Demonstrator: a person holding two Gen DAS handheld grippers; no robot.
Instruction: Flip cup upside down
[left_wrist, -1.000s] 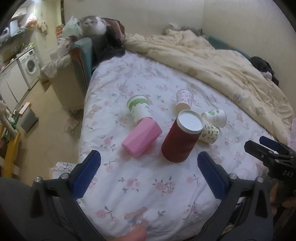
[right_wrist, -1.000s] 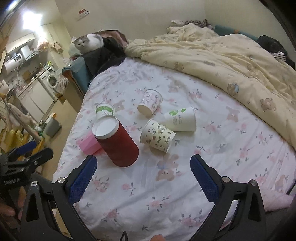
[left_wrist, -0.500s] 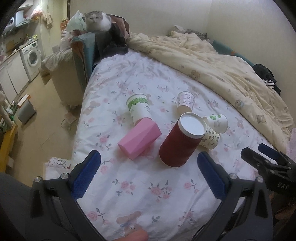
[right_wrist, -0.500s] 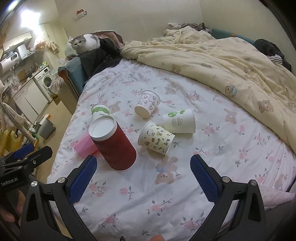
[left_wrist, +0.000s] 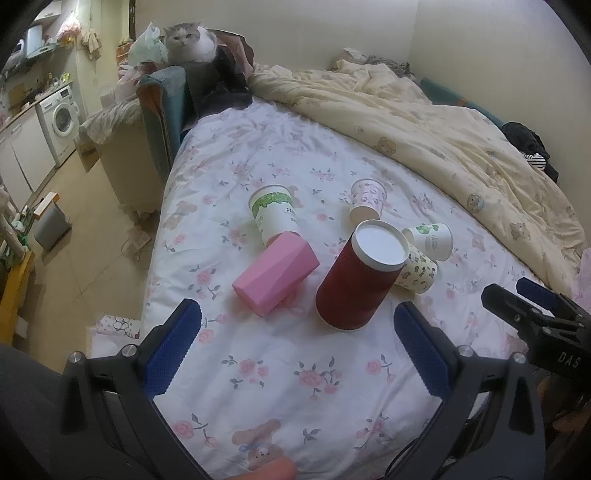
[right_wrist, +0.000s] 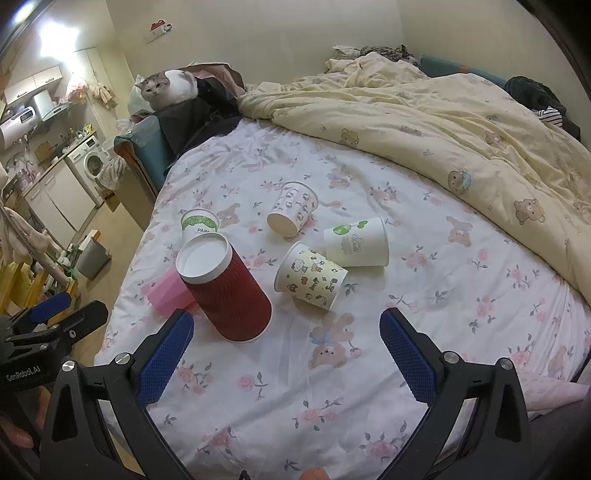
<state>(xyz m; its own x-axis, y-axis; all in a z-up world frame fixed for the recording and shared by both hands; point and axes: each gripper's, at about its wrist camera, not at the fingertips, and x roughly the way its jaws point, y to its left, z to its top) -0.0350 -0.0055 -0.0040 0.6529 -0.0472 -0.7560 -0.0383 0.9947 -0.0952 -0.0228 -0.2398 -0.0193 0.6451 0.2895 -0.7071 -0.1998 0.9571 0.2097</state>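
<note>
Cup candidates lie clustered on the bed, around the red ribbed cup, which stands mouth-down with its white base on top and appears already inverted. Relative to that red cup: a pink faceted cup lies on its side just beside it, a green-and-white cup stands base-up behind the pink one, a cartoon-print cup lies on its side touching it on the other side, a white cup with a green logo lies just beyond, and a pale patterned cup lies farther back.

Left gripper and right gripper both hover near the red cup, fingers spread wide, holding nothing.

Step in hand, by judgement: selection and approach; no cup is grasped. Which cup is targeted cannot be determined. The next move calls for straddling a side-lying cup wall, closing lightly to avoid crushing paper, then rotating it mouth-down.
</note>
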